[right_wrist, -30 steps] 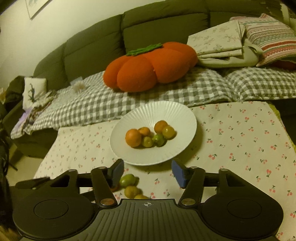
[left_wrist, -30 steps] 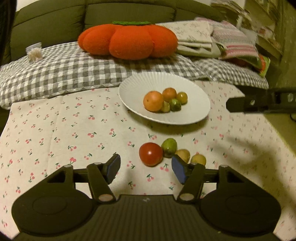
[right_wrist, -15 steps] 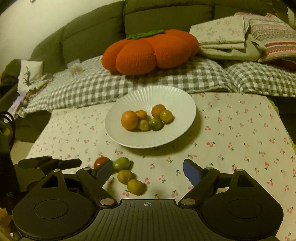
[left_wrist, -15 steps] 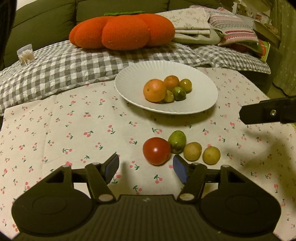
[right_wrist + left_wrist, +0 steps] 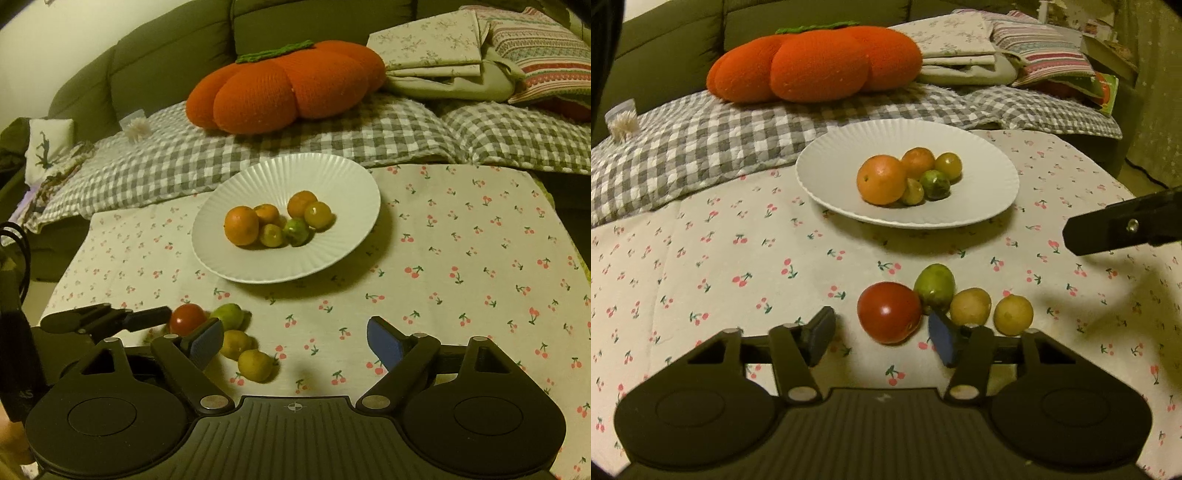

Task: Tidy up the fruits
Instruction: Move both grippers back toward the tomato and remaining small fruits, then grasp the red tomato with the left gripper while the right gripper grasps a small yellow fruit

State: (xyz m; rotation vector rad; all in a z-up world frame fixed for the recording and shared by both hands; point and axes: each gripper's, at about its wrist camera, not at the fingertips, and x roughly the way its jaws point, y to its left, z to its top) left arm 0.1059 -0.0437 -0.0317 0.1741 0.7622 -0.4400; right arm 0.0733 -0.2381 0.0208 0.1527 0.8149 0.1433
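On the cherry-print bench [image 5: 701, 258], the red tomato [image 5: 888, 312] lies just ahead of the left tool [image 5: 882, 334], nearer than the right tool [image 5: 295, 341]; both gape wide, empty

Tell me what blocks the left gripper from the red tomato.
Nothing visible does. The left gripper is open, and the red tomato lies on the cloth just ahead, between its fingers. A green fruit touches the tomato's far right side.
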